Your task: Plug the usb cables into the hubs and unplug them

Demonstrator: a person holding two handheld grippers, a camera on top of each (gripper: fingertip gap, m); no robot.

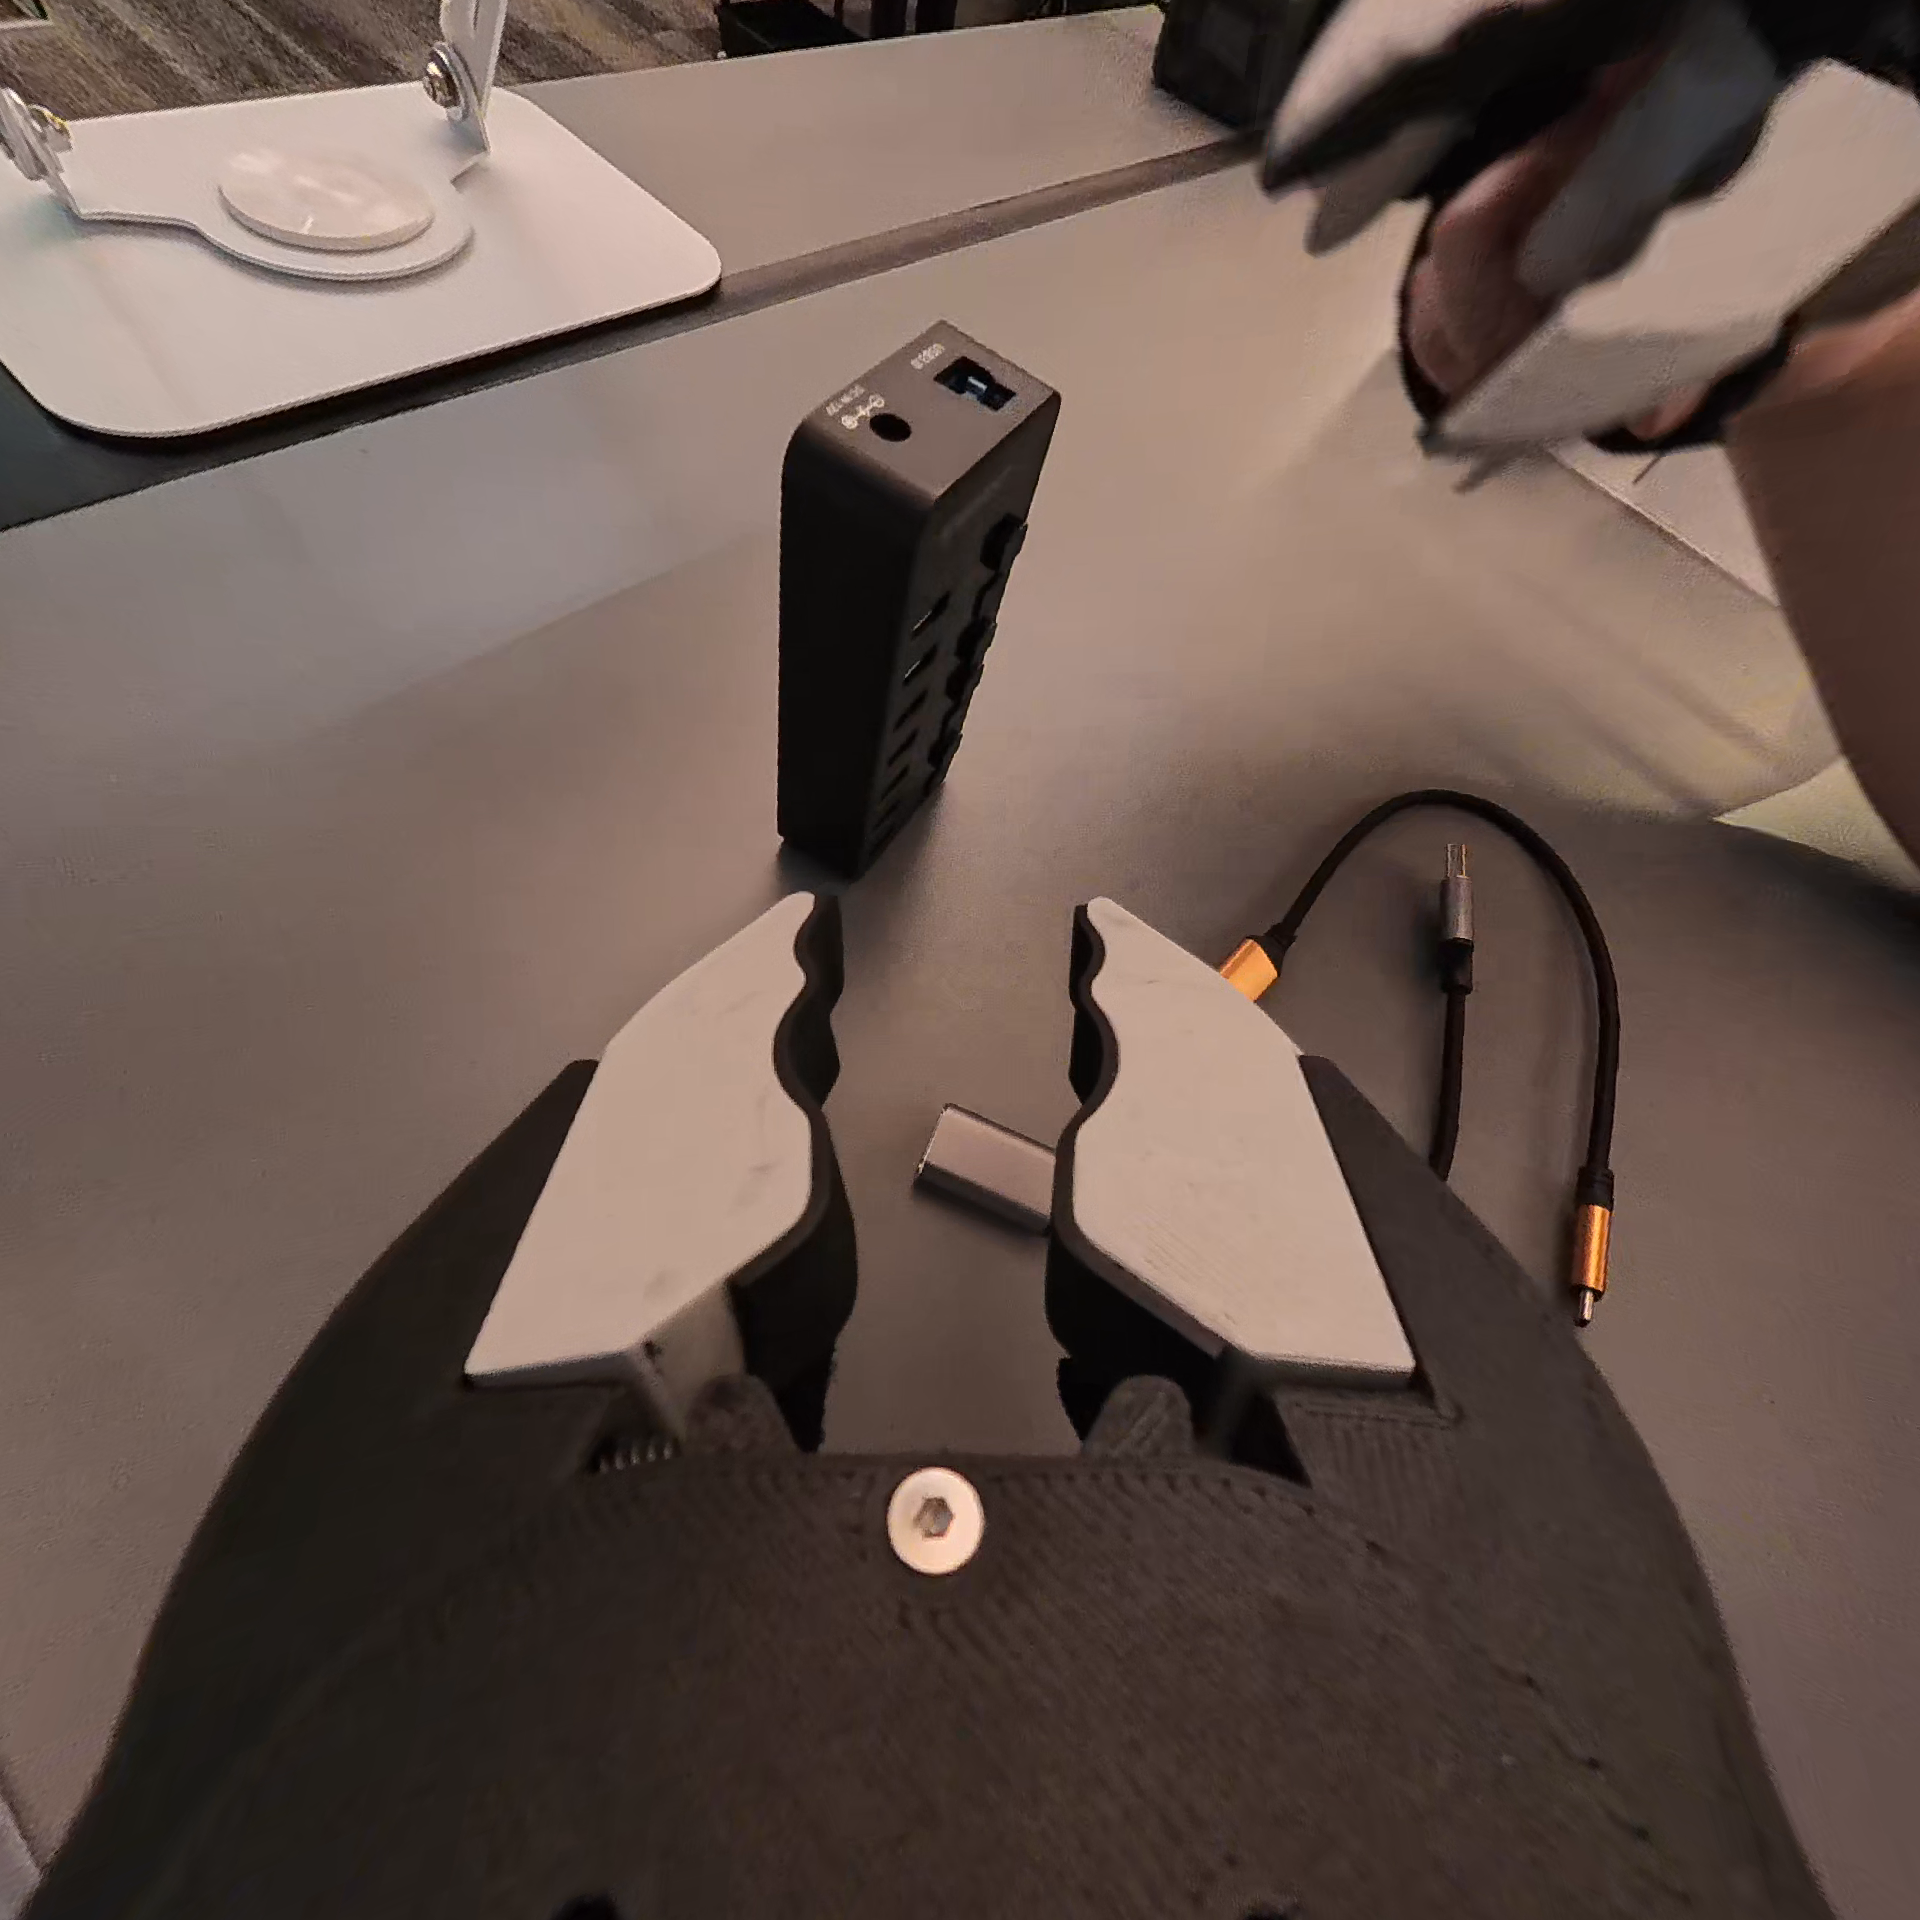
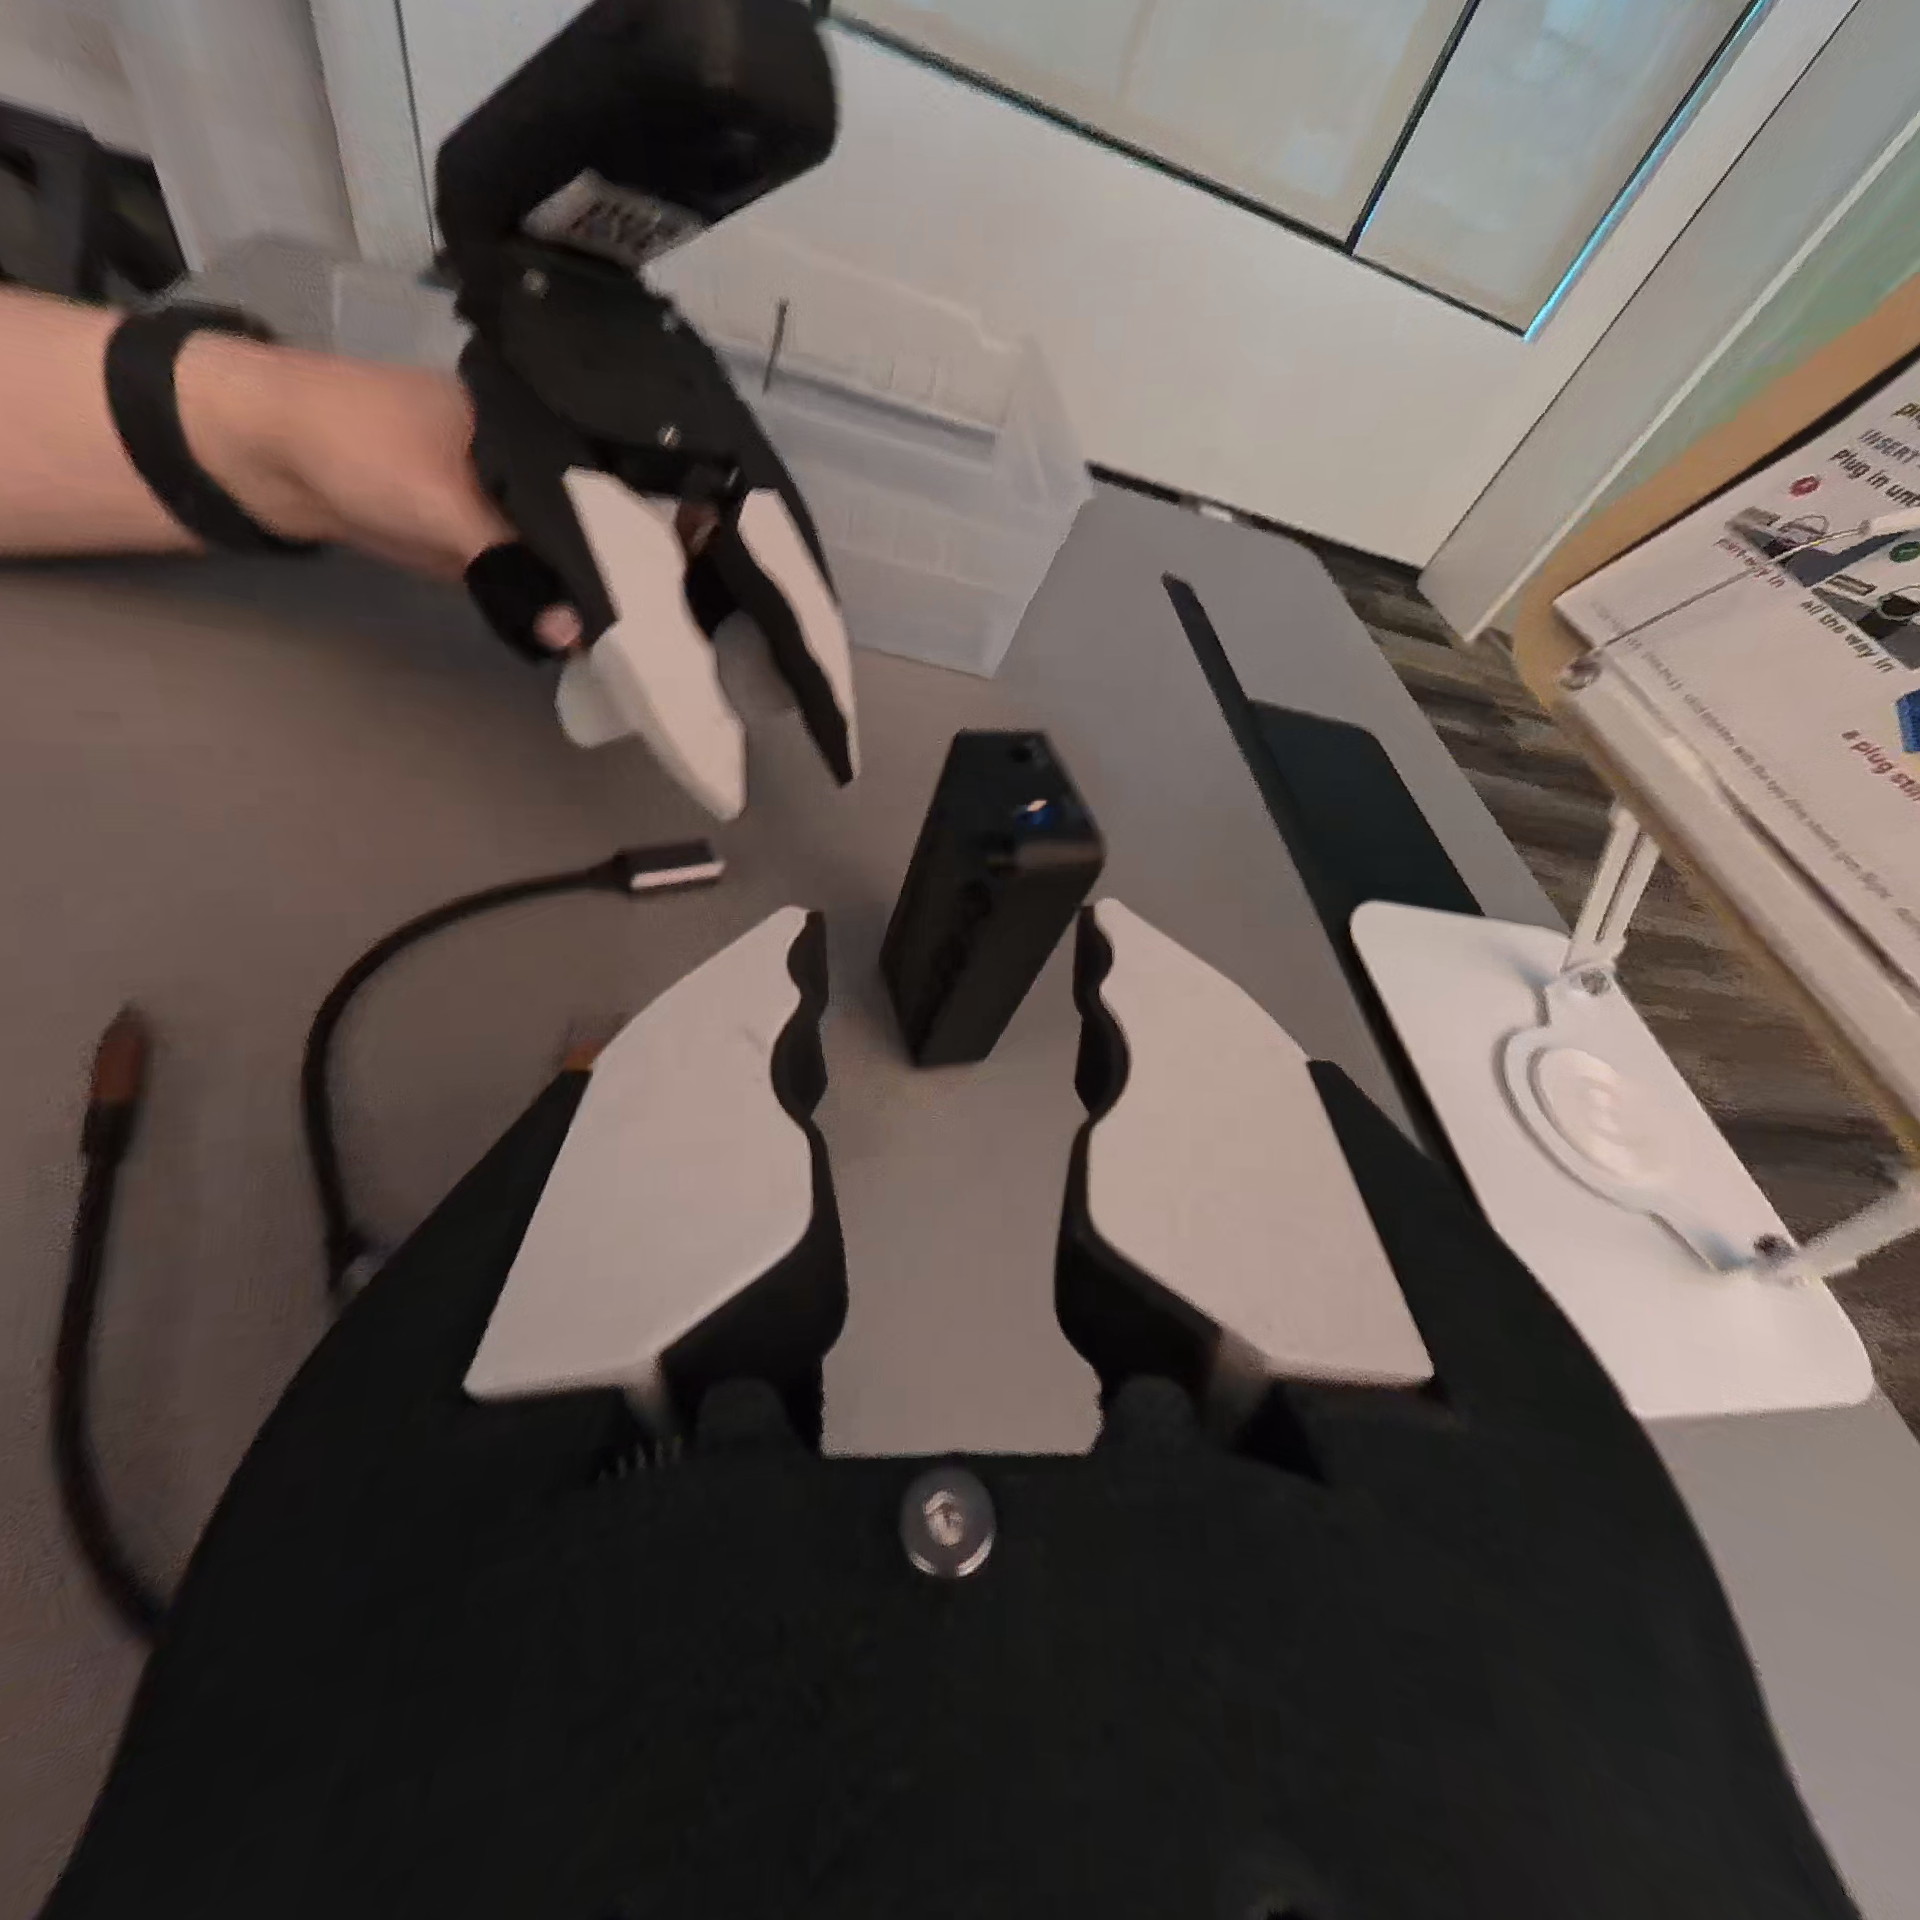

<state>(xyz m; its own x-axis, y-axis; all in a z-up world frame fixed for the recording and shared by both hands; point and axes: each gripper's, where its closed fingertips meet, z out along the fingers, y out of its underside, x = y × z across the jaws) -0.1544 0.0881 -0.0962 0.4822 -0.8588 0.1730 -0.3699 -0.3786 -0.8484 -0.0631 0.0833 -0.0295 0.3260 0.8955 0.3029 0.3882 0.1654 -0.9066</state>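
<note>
Standing on end on the grey tabletop [image 1: 416,727], the black hub [image 1: 904,613] serves as the reference; its long axis is vertical and the row of side ports faces right in the left wrist view. No cable is plugged in. Left gripper [image 1: 951,914]: fingers apart, holding nothing, positioned just short of the hub's base with the hub directly ahead. A silver plug [image 1: 987,1169] lies flat on the tabletop nearer than the hub, between those fingers, close to the right one. A short black cable with orange ends [image 1: 1590,1039] lies to the hub's right. Right gripper [image 2: 951,914]: fingers likewise apart and empty, hub directly ahead between their tips. Judgement: the left gripper is nearer the silver plug; the hub is within reach of both
</note>
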